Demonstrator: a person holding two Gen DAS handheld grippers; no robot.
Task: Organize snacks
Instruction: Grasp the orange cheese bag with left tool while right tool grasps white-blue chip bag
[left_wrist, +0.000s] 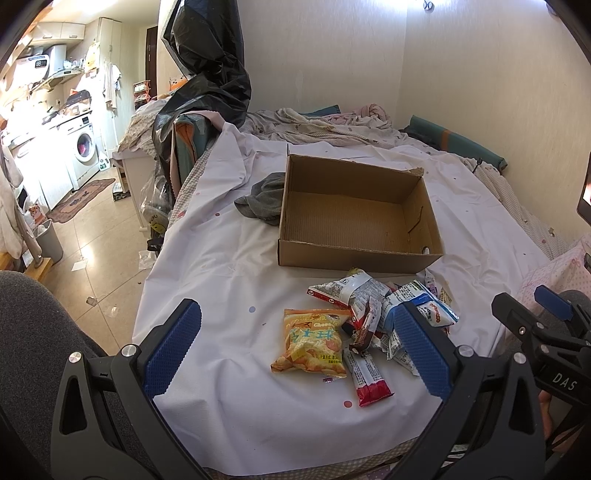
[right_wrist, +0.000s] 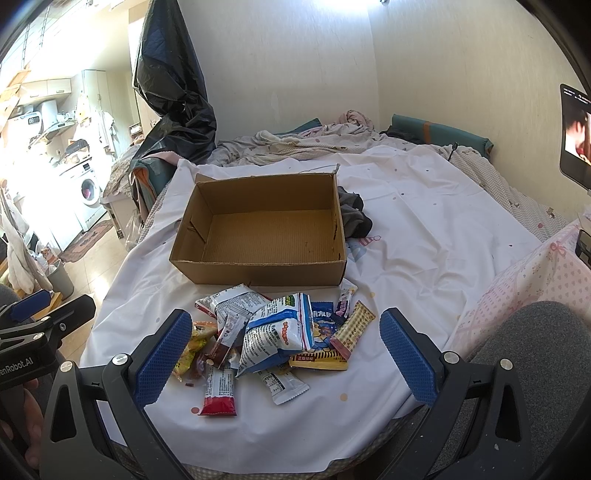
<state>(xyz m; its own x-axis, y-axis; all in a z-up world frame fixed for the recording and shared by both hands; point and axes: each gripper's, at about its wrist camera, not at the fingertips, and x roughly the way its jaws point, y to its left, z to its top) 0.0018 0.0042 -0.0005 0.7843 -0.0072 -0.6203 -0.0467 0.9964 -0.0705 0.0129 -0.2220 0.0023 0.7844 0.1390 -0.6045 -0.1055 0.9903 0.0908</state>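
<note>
White sheeting (left_wrist: 229, 258) is covering the bed. Both the left tool (left_wrist: 295, 354) and the right tool (right_wrist: 284, 354) are hovering spread wide, gripping nothing. Just ahead of the tools, a heap of snack packets (right_wrist: 273, 332) is lying loose. Beyond it an open cardboard box (right_wrist: 262, 236) is sitting, nothing inside.

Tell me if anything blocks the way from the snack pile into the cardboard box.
Nothing visible does. The snack pile lies right before the cardboard box, which is open-topped and empty; only its low front wall needs clearing. The grey cloth sits beside it.
</note>
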